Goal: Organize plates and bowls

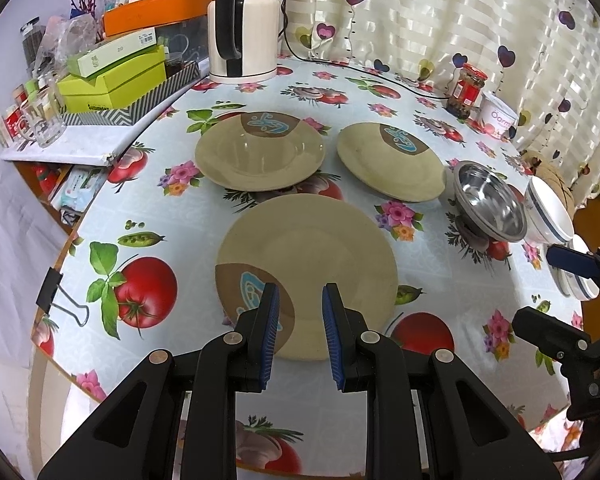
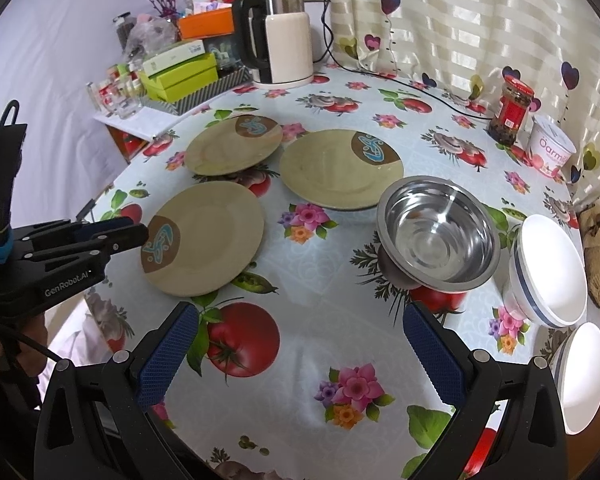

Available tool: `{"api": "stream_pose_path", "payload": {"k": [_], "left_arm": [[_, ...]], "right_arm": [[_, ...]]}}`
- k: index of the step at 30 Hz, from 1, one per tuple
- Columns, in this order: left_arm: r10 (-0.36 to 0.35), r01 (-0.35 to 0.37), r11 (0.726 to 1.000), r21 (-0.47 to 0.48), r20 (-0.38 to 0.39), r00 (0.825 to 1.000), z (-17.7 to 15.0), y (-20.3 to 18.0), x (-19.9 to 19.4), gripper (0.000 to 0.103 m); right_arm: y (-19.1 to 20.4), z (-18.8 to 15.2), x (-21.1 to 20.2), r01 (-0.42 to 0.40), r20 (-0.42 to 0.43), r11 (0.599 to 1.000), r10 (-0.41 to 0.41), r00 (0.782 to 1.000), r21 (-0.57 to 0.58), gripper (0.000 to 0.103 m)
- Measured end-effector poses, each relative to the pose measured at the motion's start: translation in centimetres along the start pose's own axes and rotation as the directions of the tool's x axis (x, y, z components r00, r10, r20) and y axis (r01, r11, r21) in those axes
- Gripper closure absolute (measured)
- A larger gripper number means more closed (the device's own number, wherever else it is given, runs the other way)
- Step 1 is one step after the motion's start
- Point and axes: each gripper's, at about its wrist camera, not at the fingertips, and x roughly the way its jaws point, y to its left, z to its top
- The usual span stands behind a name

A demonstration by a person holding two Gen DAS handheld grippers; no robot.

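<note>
Three beige plates with a brown and blue motif lie on the flowered tablecloth: a near plate [image 1: 312, 256] [image 2: 208, 240], a far left plate [image 1: 260, 156] [image 2: 228, 148] and a far right plate [image 1: 388, 164] [image 2: 332, 172]. To their right a steel bowl [image 1: 492, 204] [image 2: 436, 232] sits tilted, with a blue-striped white bowl [image 1: 548, 208] [image 2: 548, 268] beside it and another white bowl [image 2: 584, 376] nearer the table's edge. My left gripper [image 1: 300, 292] [image 2: 132, 232] hovers open over the near plate's front rim, nothing between its pads. My right gripper [image 2: 300, 312] stands wide open over bare cloth in front of the steel bowl.
A kettle [image 1: 244, 28] with its cord stands at the back. A red-lidded jar [image 1: 466, 90] and a tub [image 1: 498, 114] stand at the back right by the curtain. Boxes and glasses crowd a side shelf [image 1: 80, 144] on the left. A binder clip [image 1: 60, 292] grips the table's left edge.
</note>
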Motion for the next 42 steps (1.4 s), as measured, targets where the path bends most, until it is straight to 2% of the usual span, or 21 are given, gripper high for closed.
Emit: {"api": "stream_pose_path", "payload": {"k": [30, 42], "left_arm": [[-0.076, 0.075, 0.997, -0.025, -0.032, 0.997, 0.8, 0.7, 1.2, 0.080], [-0.090, 0.089, 0.995, -0.054, -0.016, 0.996, 1.6, 1.8, 1.3, 0.080]], "right_arm": [[0.2, 1.4, 1.1, -0.025, -0.028, 1.000, 0.025, 0.999, -0.009, 0.000], [1.2, 3.3, 1.9, -0.025, -0.024, 0.998, 0.024, 0.999, -0.055, 0.000]]}}
